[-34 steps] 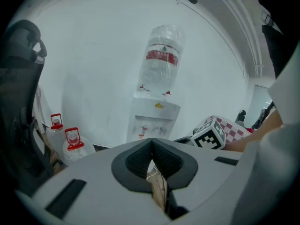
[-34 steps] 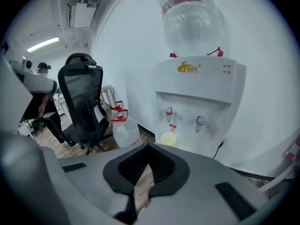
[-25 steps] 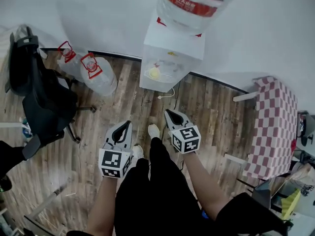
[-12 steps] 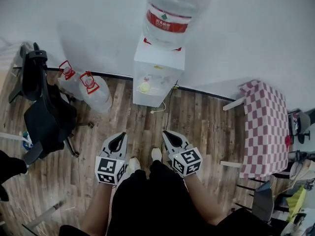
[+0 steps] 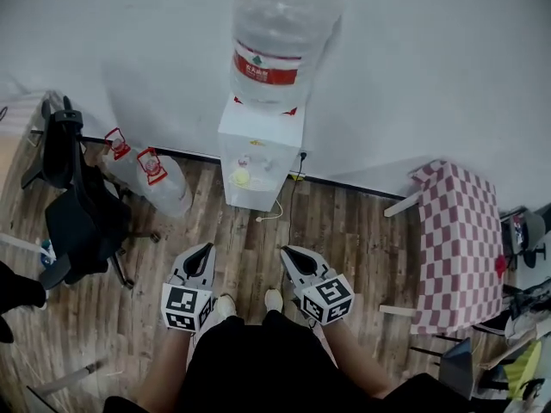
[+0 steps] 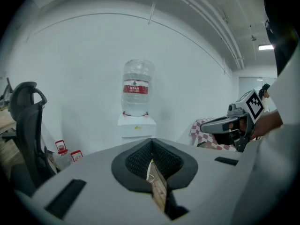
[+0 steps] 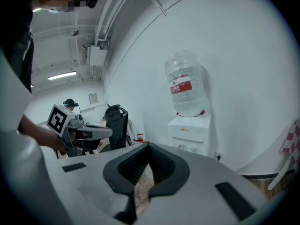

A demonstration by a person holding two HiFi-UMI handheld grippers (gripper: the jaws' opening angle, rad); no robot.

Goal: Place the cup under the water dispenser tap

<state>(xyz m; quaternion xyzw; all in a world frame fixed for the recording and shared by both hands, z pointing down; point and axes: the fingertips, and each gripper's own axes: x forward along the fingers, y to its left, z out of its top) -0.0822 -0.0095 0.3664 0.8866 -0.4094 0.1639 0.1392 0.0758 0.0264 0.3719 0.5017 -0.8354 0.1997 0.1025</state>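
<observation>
The white water dispenser [image 5: 258,153] stands against the wall with a big clear bottle [image 5: 277,37] on top. A small yellow round thing [image 5: 242,177], apparently the cup, sits in its front recess below the taps. My left gripper [image 5: 204,252] and right gripper [image 5: 287,253] hover side by side over the wooden floor, well short of the dispenser and pointing toward it. Both are shut with nothing between the pads. The left gripper view shows its own jaws [image 6: 151,142], the dispenser [image 6: 137,125] far ahead and the right gripper [image 6: 220,124] at the side. The right gripper view shows its jaws [image 7: 147,146] and the dispenser [image 7: 191,132].
A black office chair [image 5: 73,196] stands at the left. Two spare water jugs [image 5: 159,179] lie by the wall beside it. A table with a red-and-white checked cloth [image 5: 461,231] stands at the right. A white cable [image 5: 277,212] trails from the dispenser over the floor.
The dispenser has shrunk and slid up the head view as the person backed away. Both grippers stayed shut and drew back with the person, farther from the dispenser.
</observation>
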